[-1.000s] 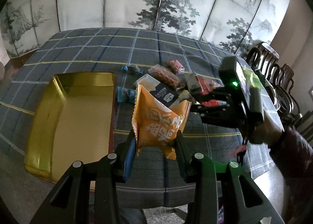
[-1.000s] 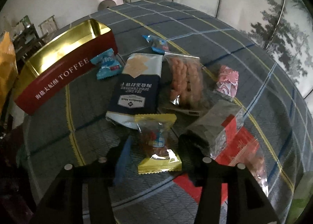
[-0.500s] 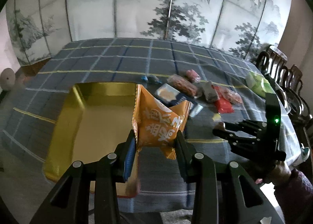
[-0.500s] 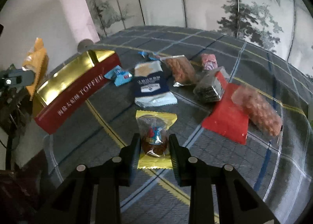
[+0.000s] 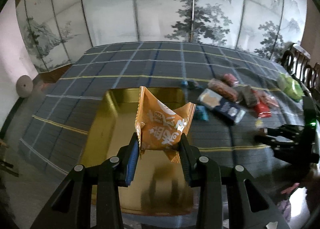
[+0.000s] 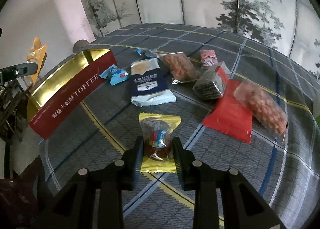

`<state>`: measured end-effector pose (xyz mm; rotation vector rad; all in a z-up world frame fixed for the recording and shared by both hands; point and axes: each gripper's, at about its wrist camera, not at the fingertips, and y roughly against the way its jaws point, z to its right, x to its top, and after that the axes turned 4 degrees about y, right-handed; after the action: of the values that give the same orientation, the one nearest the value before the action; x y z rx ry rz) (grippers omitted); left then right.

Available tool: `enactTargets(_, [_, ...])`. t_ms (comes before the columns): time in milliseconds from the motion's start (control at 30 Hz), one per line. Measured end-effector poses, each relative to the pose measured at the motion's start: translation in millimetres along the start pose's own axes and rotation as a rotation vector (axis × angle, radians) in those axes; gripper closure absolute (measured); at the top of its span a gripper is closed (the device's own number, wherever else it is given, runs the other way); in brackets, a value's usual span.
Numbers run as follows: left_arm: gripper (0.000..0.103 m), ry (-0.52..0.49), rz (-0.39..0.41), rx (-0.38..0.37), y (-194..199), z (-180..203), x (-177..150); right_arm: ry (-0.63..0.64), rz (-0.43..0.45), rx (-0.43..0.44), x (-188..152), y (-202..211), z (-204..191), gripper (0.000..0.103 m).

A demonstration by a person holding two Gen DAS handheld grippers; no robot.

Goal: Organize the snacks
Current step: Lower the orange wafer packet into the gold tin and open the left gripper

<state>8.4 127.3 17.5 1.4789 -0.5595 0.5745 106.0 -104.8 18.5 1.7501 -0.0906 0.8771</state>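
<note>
Crinkled orange packet (image 5: pixel 163 127) now over gold tin (image 5: pixel 104 129).

The left claw (image 5: pixel 159 145) is clamped on an orange packet (image 5: pixel 164 127) (held in the air), and the right claw (image 6: pixel 158 149) is closed around a yellow-wrapped cake (image 6: pixel 158 141) above the bench's near edge.
</note>
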Motion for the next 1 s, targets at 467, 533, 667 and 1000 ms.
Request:
enactTargets(467, [0.068, -0.021, -0.053, 0.103, -52.9, -43.3, 13.5, -0.001, -0.001, -0.012, -0.3, -1.7, -1.0, 0.074])
enactTargets(533, [0.068, -0.024, -0.061, 0.107, -58.7, -46.9, 16.1, -0.001, -0.001, -0.014, -0.3, -1.7, -1.0, 0.074])
enactTargets(667, [0.066, -0.028, -0.069, 0.130, -68.9, -52.4, 21.2, -0.006, 0.000, -0.016, -0.2, -2.3, -0.2, 0.074])
enactTargets(1000, [0.063, -0.024, -0.048, 0.146, -63.2, -54.3, 27.2, -0.007, 0.000, -0.022, -0.3, -1.8, 0.1, 0.074])
